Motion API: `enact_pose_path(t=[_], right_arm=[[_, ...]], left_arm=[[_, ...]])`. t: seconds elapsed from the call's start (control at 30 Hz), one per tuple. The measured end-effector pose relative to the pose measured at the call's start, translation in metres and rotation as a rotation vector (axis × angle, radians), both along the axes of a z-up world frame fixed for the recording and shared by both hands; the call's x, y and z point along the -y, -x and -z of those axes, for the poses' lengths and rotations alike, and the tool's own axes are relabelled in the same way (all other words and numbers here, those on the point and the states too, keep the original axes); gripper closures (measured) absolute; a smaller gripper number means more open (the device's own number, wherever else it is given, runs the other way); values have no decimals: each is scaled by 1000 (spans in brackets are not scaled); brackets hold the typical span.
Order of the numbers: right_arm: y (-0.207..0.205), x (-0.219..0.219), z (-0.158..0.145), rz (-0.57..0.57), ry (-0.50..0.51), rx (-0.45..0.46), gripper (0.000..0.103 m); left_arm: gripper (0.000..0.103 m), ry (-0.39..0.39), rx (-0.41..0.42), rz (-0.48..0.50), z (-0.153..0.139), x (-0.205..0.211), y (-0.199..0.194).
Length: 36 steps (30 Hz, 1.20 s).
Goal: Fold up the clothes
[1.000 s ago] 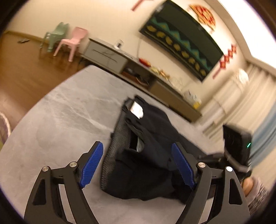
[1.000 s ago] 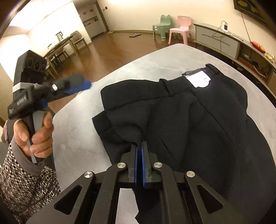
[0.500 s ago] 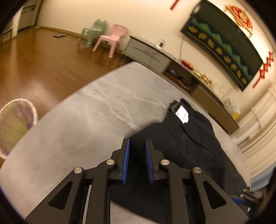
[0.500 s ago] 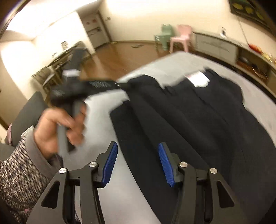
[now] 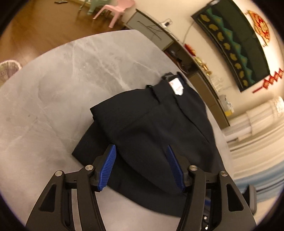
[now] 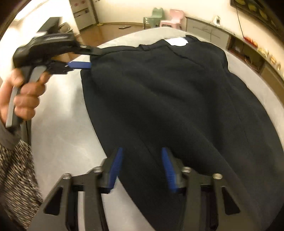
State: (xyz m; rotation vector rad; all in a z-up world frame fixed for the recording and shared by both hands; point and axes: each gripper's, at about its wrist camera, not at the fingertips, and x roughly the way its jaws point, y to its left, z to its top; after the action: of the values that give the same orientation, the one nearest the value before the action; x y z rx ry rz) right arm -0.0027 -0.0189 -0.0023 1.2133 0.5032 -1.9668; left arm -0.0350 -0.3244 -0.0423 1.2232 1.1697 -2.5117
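While black trousers [image 5: 156, 128] lie folded on grey table [image 5: 53, 85], left gripper [image 5: 142, 167] and right gripper [image 6: 141, 168] both gape wide, empty, cloth just ahead between fingers.

Counts, both views: 1 black garment [image 5: 156, 128], folded, w/ 1 white tag [image 5: 177, 88], on 1 grey table [image 5: 71, 74]. 2 grippers: left gripper [image 5: 141, 167], right gripper [image 6: 141, 170], 2 blue pads each. 1 hand [image 6: 23, 94] visible. 2 small chairs: 1 pink chair [image 5: 117, 8], 1 green chair [image 6: 156, 14]. 1 wall screen [image 5: 234, 44]. Approx. 1 basket [image 5: 8, 69], blurred at the frame edge.
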Motion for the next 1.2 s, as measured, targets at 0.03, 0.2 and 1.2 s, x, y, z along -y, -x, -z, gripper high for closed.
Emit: enact_pose_path(t=[0.03, 0.2, 1.2], right_arm=[[1, -1, -1, 6, -6, -8, 98], [-9, -17, -27, 10, 41, -54, 102], [-47, -79, -12, 55, 32, -136, 100]], left_arm=[[102, 0, -10, -9, -2, 2, -2], [100, -5, -48, -50, -18, 13, -23], [101, 49, 1, -122, -21, 6, -46]])
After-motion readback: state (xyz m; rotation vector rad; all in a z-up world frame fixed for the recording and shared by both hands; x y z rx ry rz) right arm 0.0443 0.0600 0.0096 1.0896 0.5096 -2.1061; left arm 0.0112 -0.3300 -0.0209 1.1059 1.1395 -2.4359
